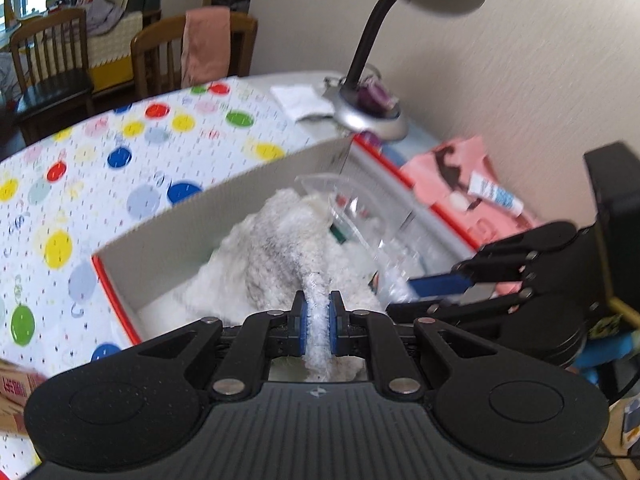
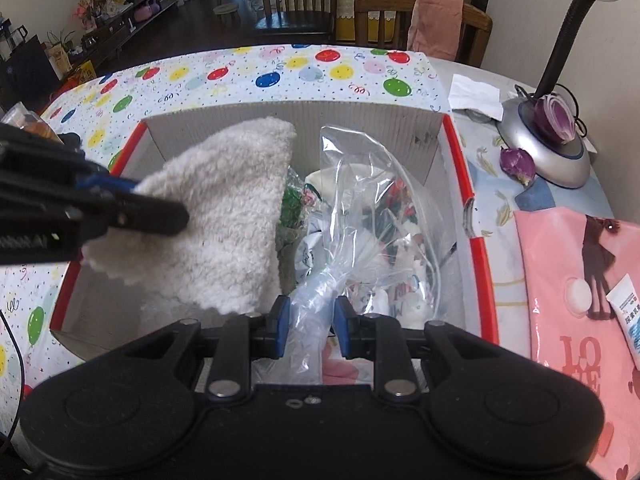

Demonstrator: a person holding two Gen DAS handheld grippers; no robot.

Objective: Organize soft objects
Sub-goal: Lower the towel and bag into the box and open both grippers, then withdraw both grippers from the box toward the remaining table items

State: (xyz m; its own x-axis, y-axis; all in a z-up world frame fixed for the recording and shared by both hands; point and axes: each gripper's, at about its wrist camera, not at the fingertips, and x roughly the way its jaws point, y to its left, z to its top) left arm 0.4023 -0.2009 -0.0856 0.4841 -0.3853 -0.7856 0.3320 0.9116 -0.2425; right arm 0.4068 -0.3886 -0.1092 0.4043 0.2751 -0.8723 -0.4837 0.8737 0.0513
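Two grippers tilt down over the open cardboard box (image 1: 168, 224) on the balloon-print tabletop (image 1: 132, 140). From my left wrist, my left gripper (image 1: 318, 320) is nearly closed, its blue pads pinching a fold of the fluffy white cloth (image 1: 280, 252), which drapes down inside the box toward its left wall. My right gripper (image 1: 432, 284) reaches in from the right edge, beside the clear plastic bag (image 1: 360, 216).

From my right wrist, my right gripper (image 2: 308, 320) is narrowly parted and clamped on the bunched neck of the bag (image 2: 372, 208), which sits in the box's right half against the red-edged wall. The cloth (image 2: 224, 216) fills the left half, with my left gripper (image 2: 136, 200) on its left edge.
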